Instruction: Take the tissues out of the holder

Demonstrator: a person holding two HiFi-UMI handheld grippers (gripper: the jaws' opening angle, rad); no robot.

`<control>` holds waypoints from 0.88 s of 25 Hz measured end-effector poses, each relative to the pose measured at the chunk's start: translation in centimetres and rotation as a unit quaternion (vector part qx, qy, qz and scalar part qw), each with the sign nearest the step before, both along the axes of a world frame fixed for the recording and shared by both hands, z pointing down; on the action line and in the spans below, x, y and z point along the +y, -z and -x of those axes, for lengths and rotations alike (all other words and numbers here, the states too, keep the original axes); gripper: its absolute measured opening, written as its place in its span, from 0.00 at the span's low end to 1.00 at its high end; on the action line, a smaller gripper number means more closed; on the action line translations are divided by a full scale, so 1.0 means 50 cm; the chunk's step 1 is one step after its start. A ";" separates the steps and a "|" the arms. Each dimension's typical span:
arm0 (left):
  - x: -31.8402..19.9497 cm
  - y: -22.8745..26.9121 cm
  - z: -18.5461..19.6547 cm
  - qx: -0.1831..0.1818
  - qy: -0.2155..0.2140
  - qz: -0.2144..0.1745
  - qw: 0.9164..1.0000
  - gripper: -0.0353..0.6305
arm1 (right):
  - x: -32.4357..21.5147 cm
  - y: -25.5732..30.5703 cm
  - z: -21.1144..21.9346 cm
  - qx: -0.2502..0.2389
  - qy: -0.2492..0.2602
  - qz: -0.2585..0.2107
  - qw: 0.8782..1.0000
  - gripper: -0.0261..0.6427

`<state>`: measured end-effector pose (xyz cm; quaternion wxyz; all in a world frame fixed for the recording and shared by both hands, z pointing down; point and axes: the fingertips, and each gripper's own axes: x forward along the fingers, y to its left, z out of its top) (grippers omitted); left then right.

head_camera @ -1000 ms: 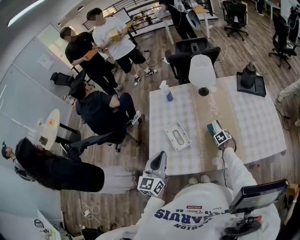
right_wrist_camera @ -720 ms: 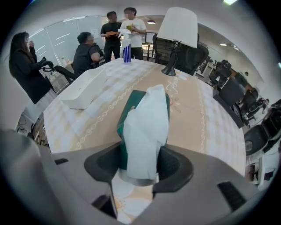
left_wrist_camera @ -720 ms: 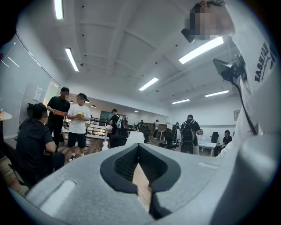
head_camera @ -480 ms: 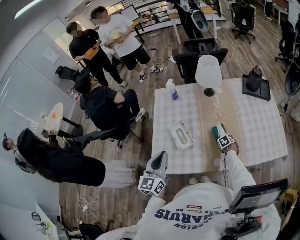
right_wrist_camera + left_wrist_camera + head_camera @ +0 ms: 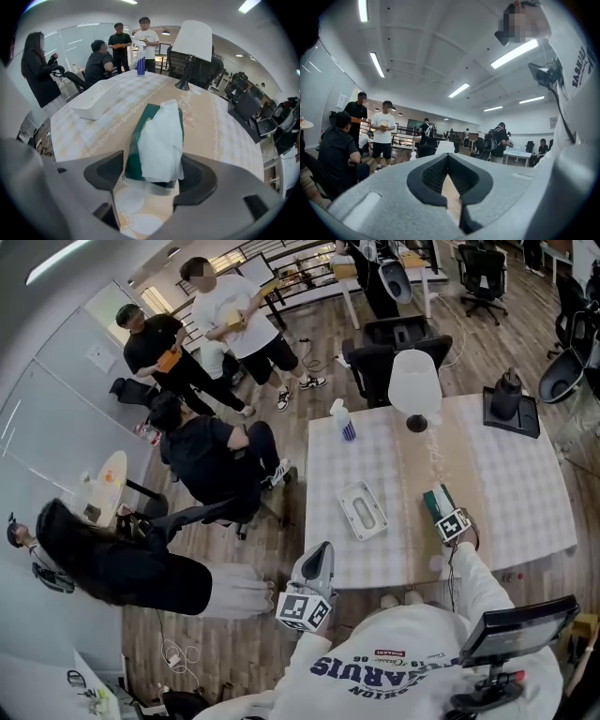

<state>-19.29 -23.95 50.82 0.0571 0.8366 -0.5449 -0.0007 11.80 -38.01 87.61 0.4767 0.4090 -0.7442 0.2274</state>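
Green tissue pack [image 5: 157, 140] with one white sheet standing out of its top: one unit. It lies on the table [image 5: 525, 512] at the lower centre of the right gripper view, outside the holder. The right gripper [image 5: 152, 174] points steeply down over the pack. Its jaws have just been opening and now stand wide, one on each side of the pack, with a gap visible at the left pad; there is no grip. The left gripper [image 5: 447, 157] is at the lower centre of the head view, off the near table edge and pointing level. Its jaws are together with nothing between them.

One white oblong plastic holder [image 5: 362, 510] lies on the table just left of the pack, well apart from it, opening upward. Further up the frame stand one spray bottle [image 5: 343, 421] with a blue lower half and one lamp with a white shade [image 5: 415, 382]. One black object on a dark tray [image 5: 511, 407] sits at the table's upper right corner.

Four people [image 5: 202, 456] occupy the left of the head view.
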 end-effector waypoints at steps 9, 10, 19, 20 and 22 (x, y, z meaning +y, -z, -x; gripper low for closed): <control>-0.001 -0.001 -0.013 0.001 -0.007 -0.002 1.000 0.06 | -0.003 0.040 0.003 -0.025 -0.008 -0.035 0.999 0.56; 0.000 0.000 -0.011 0.001 -0.006 -0.002 1.000 0.06 | -0.001 0.050 0.006 -0.026 -0.008 -0.041 0.999 0.56; -0.002 0.002 -0.005 0.001 0.003 -0.006 1.000 0.06 | -0.012 0.233 0.032 -0.057 -0.015 -0.146 0.988 0.56; -0.001 0.003 -0.003 0.002 0.005 -0.006 1.000 0.06 | -0.009 0.272 0.046 -0.070 -0.013 -0.166 0.983 0.56; -0.002 0.008 -0.003 0.003 0.005 -0.009 1.000 0.06 | -0.003 0.354 0.077 -0.103 -0.005 -0.207 0.973 0.56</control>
